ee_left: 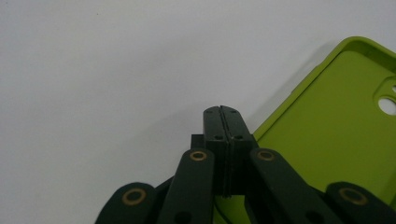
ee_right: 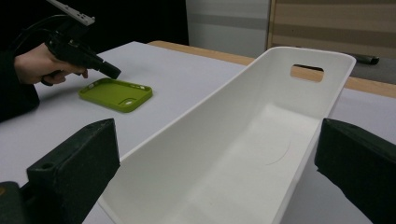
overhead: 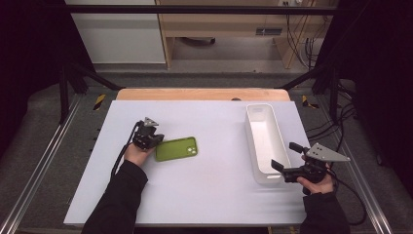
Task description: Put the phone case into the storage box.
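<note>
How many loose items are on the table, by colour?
Green: 1, the phone case, lying flat beside the left gripper
White: 1, the long bin, open side up, its near end between the open jaws of the right gripper
Total: 2

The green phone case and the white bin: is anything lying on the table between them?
Nothing: in the high view only bare white table lies between the green phone case and the white bin.
</note>
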The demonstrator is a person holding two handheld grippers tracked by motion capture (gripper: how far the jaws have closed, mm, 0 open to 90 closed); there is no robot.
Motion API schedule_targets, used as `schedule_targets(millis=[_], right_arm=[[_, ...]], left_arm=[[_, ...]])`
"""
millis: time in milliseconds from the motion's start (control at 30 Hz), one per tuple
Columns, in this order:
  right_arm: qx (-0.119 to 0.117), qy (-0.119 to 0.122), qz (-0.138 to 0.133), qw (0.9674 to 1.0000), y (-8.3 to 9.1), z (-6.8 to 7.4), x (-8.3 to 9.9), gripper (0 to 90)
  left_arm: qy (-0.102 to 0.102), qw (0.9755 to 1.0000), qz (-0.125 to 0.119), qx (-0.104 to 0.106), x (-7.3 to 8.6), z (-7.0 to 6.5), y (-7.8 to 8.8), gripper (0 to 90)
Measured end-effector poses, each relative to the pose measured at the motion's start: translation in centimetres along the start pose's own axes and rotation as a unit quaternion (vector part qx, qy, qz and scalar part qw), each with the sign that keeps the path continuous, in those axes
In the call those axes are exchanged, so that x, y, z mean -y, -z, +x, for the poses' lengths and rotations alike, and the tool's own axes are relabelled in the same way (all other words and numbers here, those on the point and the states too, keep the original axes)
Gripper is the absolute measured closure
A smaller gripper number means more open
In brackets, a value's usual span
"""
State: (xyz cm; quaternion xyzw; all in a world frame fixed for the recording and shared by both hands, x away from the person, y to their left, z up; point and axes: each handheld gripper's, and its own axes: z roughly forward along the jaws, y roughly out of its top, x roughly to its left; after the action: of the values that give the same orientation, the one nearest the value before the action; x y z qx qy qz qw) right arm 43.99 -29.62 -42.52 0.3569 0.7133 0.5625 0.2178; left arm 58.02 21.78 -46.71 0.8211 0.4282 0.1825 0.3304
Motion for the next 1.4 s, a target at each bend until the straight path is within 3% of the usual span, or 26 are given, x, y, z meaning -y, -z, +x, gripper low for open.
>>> schedule_targets(millis=[800, 1400], right_arm=[[0.001, 0.0, -0.002, 1.0, 0.1, 0.0, 0.0, 0.6], [0.0, -0.002, -0.002, 1.0, 0.2, 0.0, -0.1, 0.6]], left_arm=[[-0.009, 0.9999, 0.003, 0.011, 1.2, -0.9, 1.2, 89.7], [-0.03, 0.9993, 0.008, 0.019, 2.3, -2.3, 2.3, 89.7]])
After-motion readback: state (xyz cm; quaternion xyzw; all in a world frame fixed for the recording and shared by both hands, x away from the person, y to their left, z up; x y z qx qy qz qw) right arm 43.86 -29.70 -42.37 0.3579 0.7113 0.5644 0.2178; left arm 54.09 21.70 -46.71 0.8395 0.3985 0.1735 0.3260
